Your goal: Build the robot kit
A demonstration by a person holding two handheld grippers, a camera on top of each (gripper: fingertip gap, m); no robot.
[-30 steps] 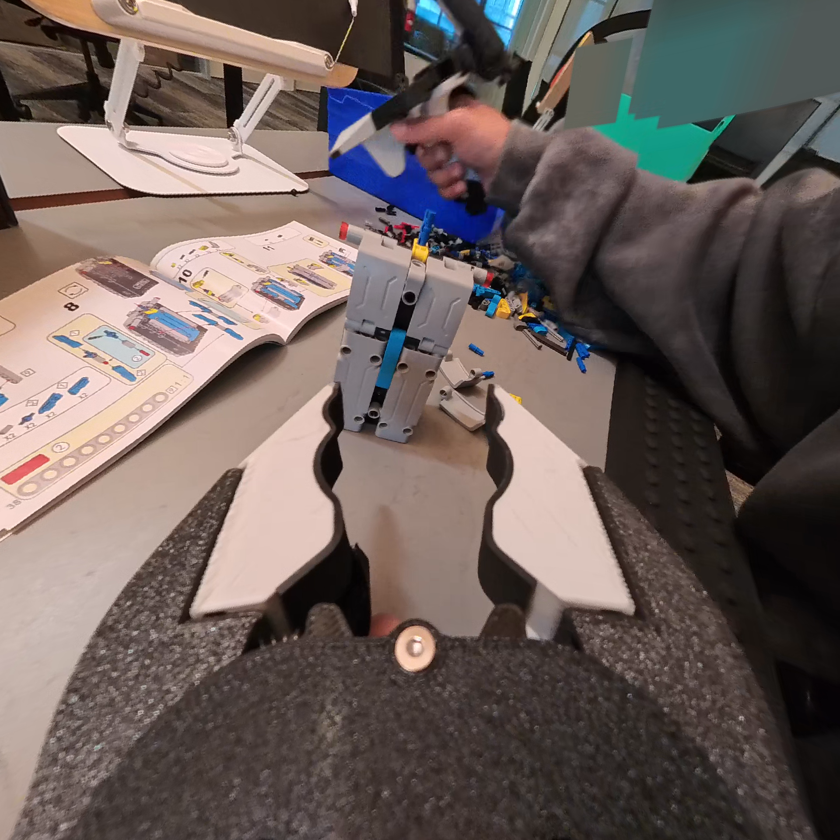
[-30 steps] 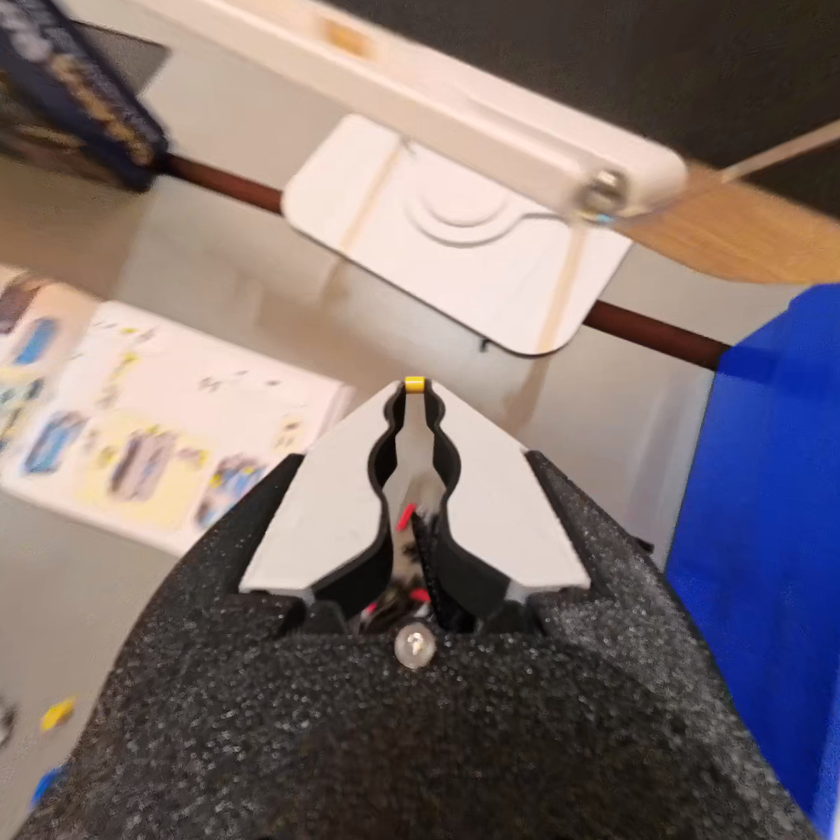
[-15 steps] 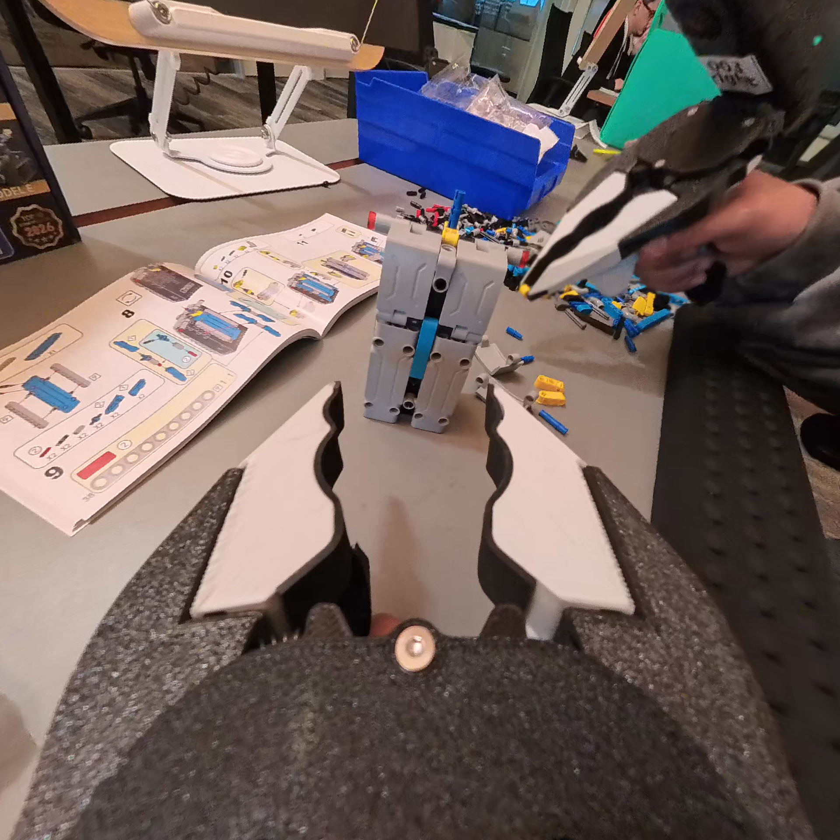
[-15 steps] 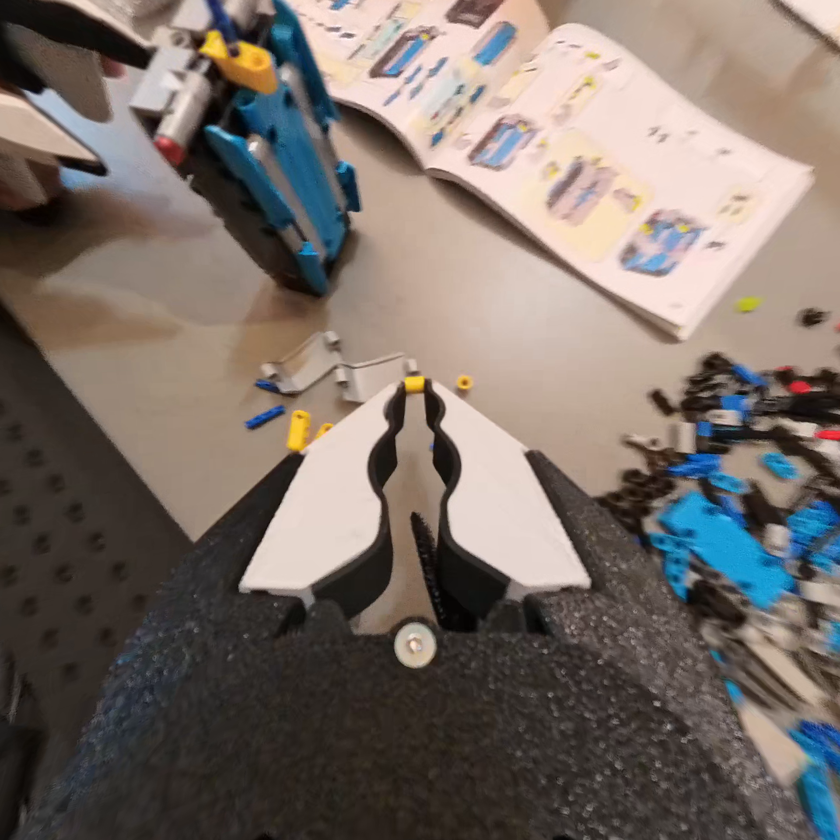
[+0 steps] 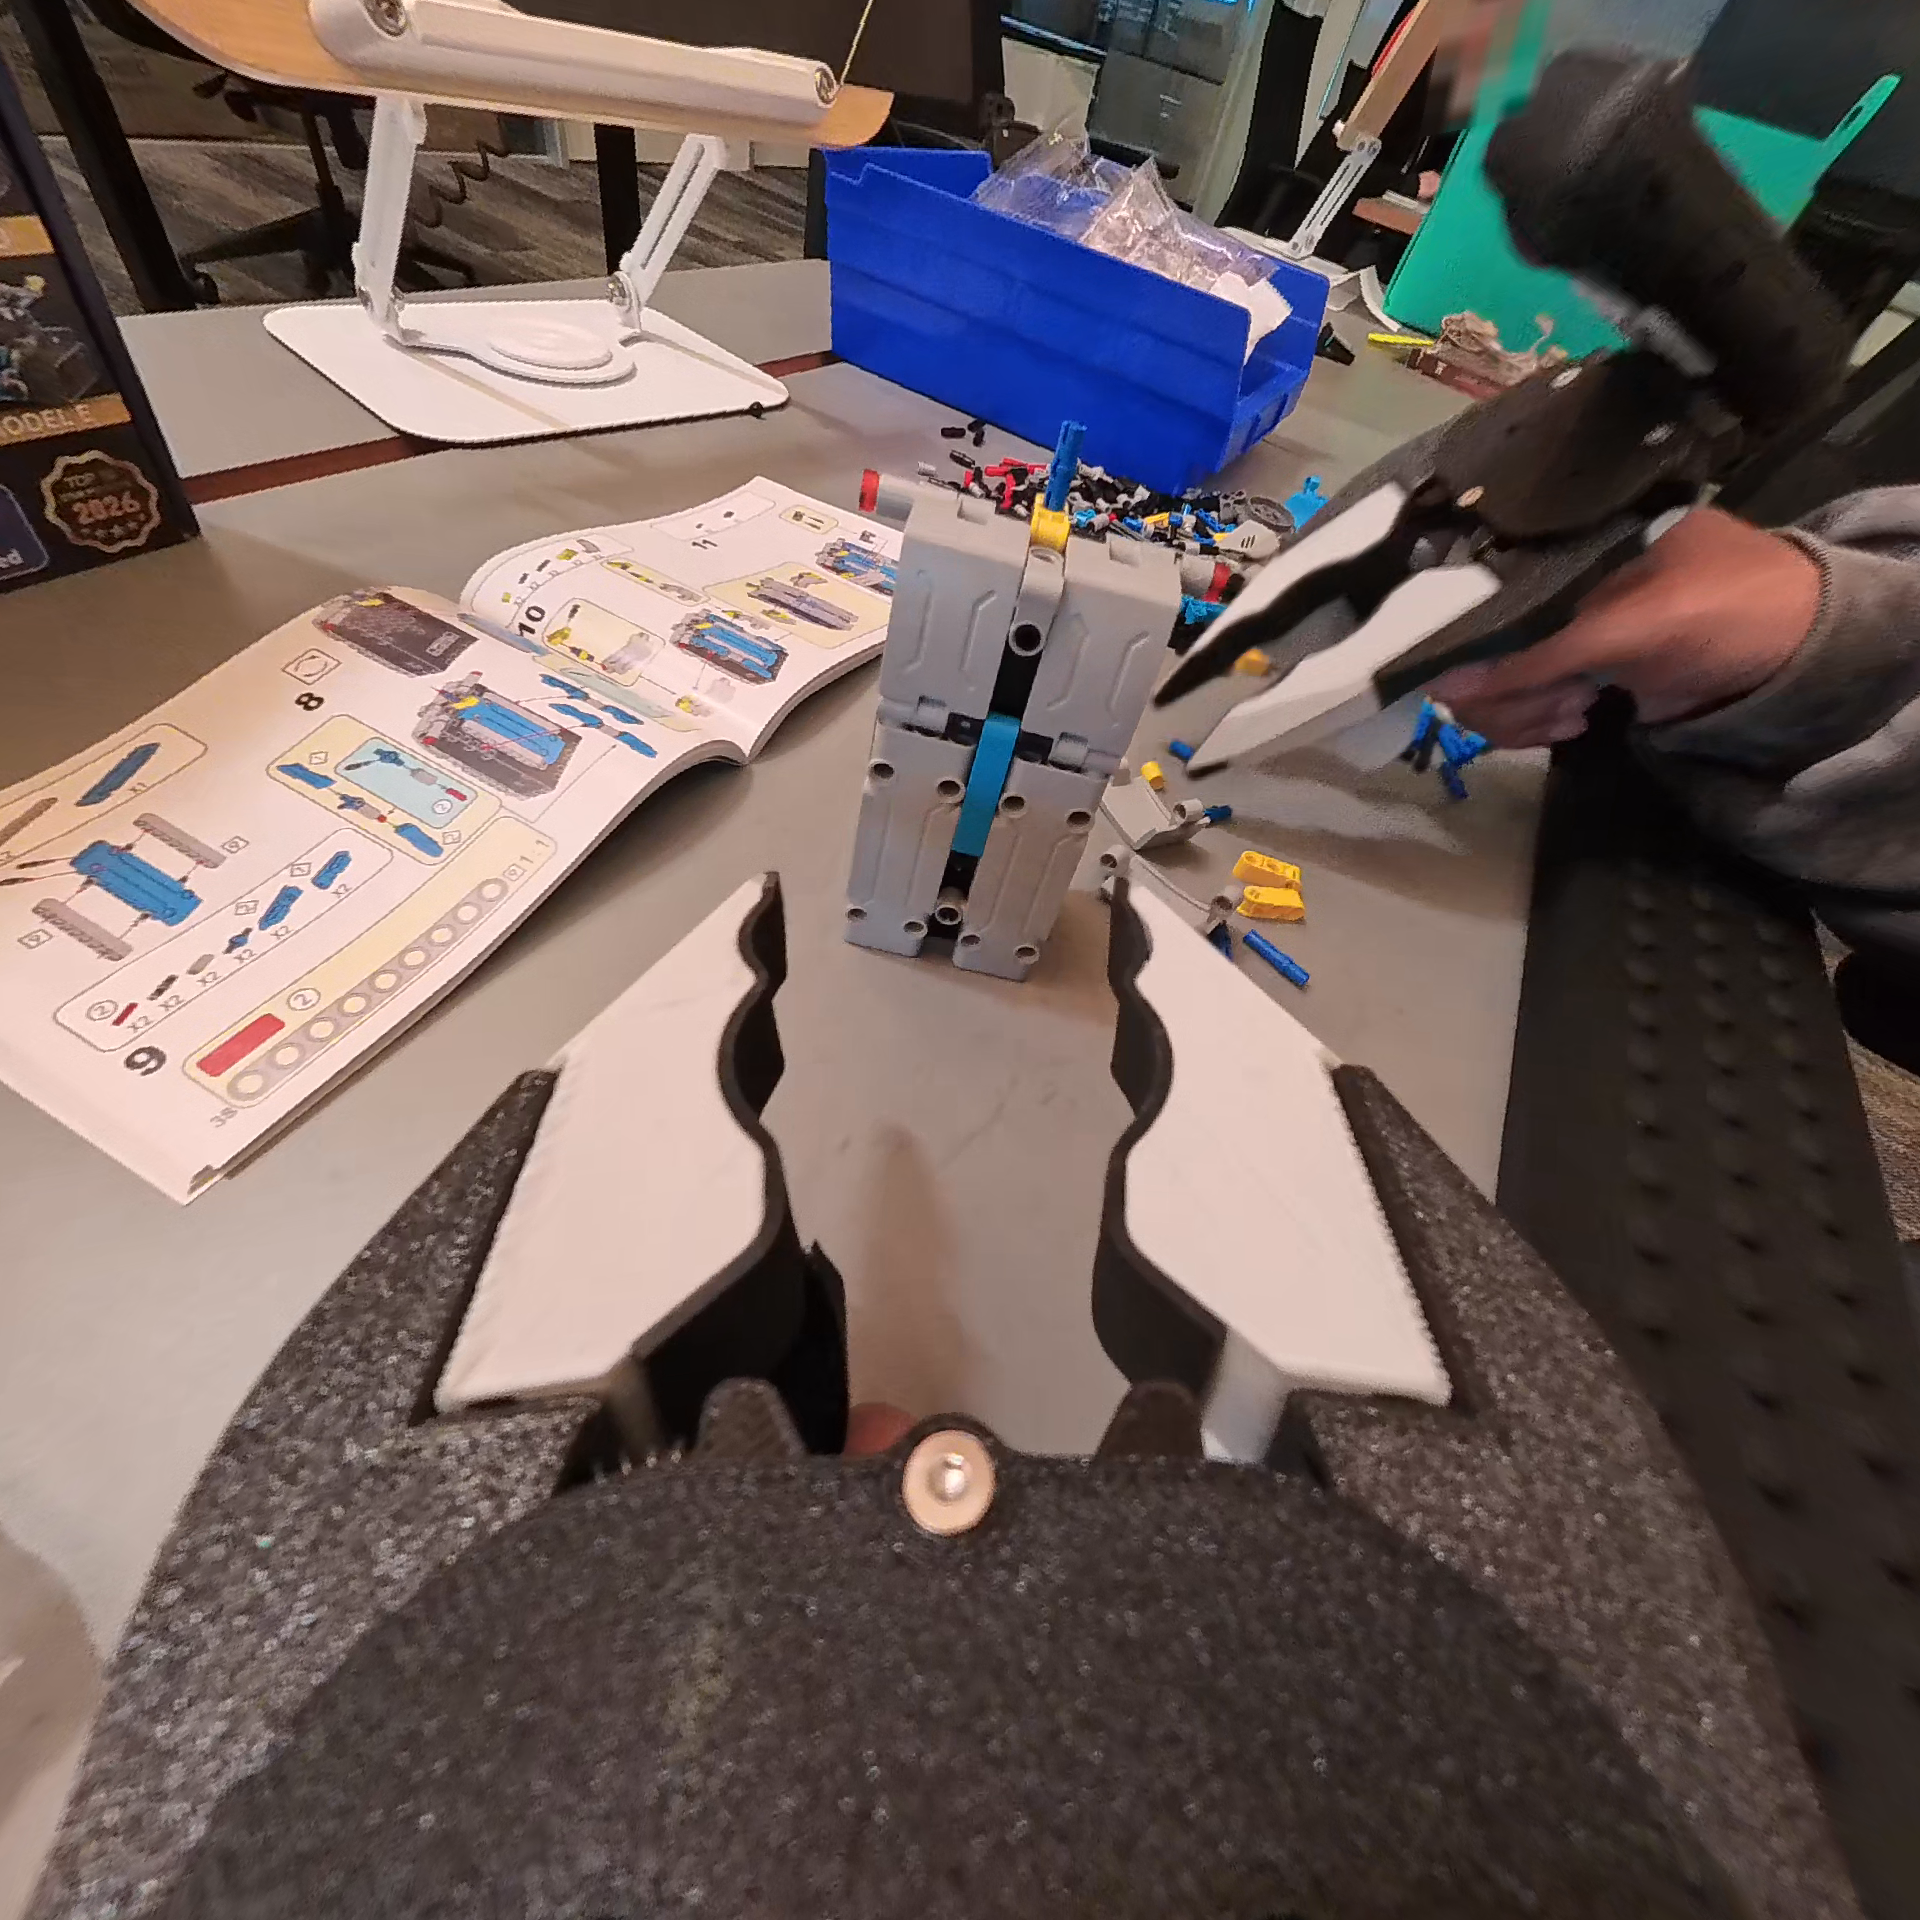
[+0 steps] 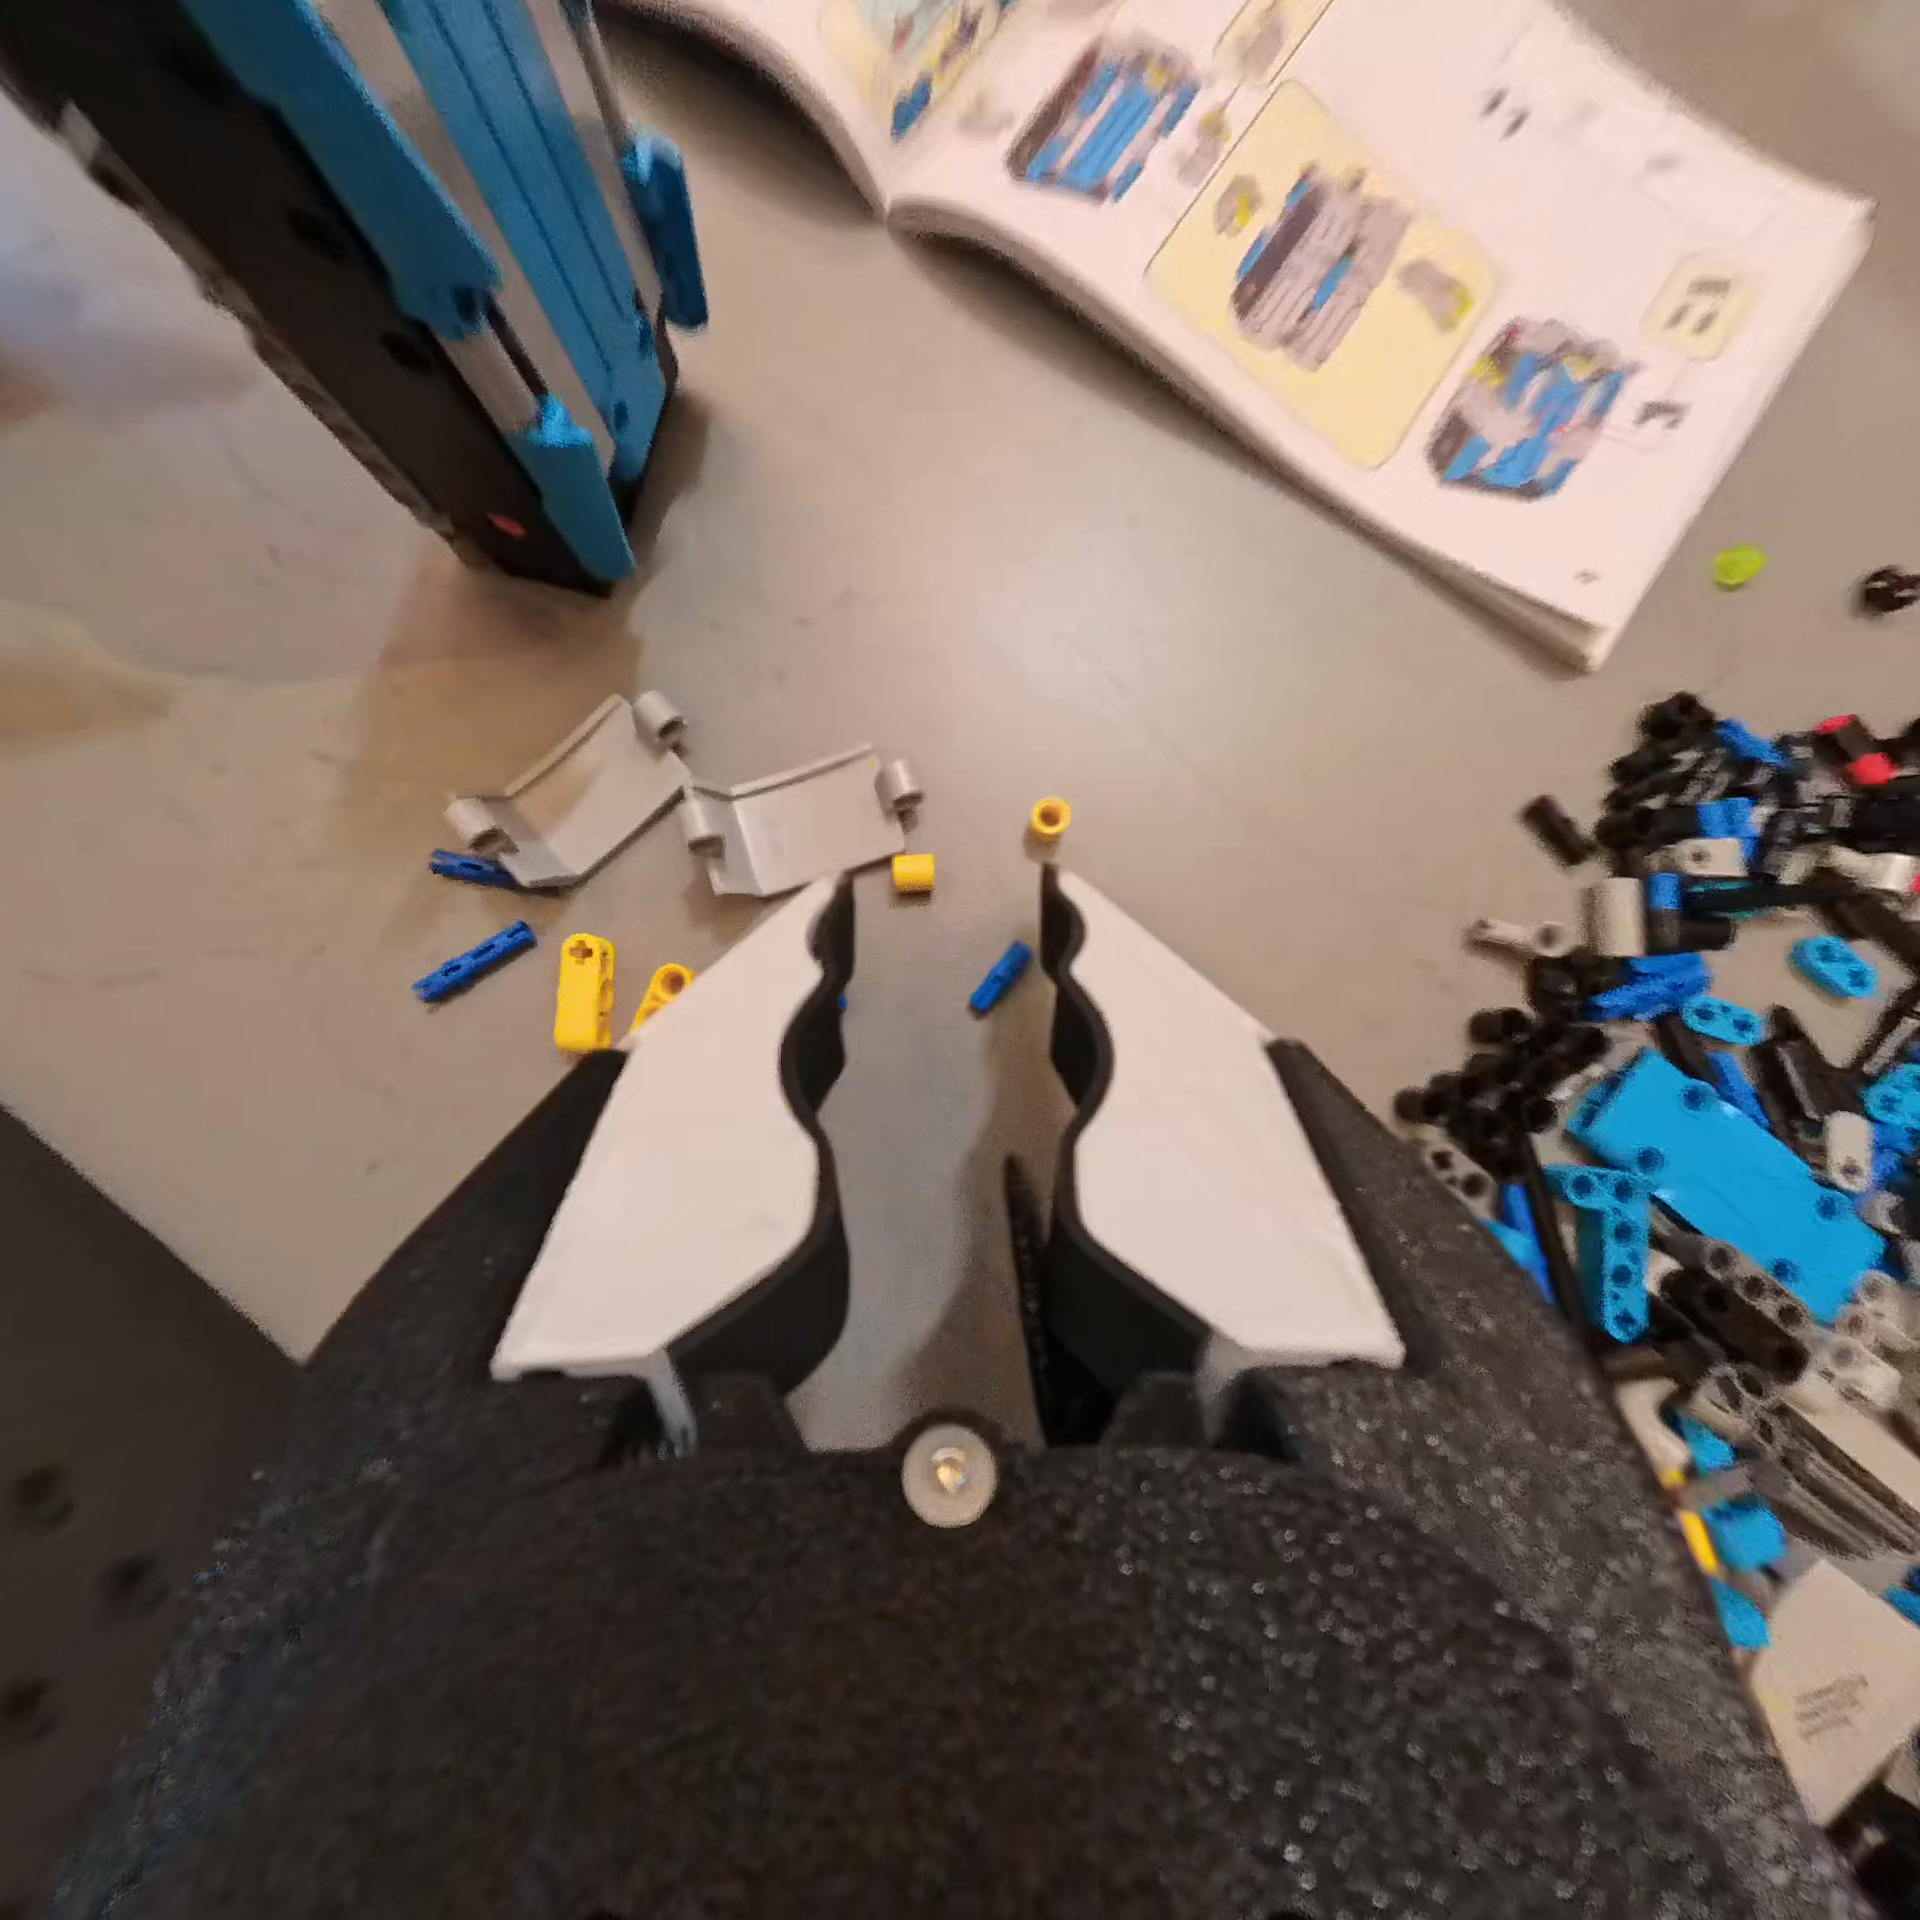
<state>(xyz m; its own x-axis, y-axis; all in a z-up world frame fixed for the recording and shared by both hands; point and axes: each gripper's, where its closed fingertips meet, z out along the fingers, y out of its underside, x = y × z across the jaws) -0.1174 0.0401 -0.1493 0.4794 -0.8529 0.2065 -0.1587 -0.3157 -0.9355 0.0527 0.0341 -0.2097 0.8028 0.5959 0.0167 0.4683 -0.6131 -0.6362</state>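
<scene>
The likeliest mishap here, by my reading, is a topple. The grey brick model (image 5: 1003,727) stands upright on a narrow base, tall for its footing. The left gripper (image 5: 943,902) has its fingers wide apart and empty, with the model's foot just ahead of the tips, so a careless push forward or a one-sided touch could tip it toward the open instruction booklet (image 5: 364,779) or into the loose pieces beside it.

A second risk is small parts skittering off. The right gripper (image 6: 943,881) also has its fingers parted and grips nothing. A small yellow bush (image 6: 912,871) sits just past its tips, close to one finger (whether it rests on the desk (image 6: 935,582) or is in the air, I cannot tell). Round and light, it could roll away. A blue pin (image 6: 1000,977) lies between the fingers on the desk, and a second yellow bush (image 6: 1049,816) lies just beyond the other tip.

The model stands near the middle of the desk, on the side of the right gripper that faces the near edge, well clear of its tips. Two grey panels (image 6: 675,810) lie between them. The pile of loose pieces (image 6: 1714,1039) spreads toward the far edge, in front of a blue bin (image 5: 1039,301).
</scene>
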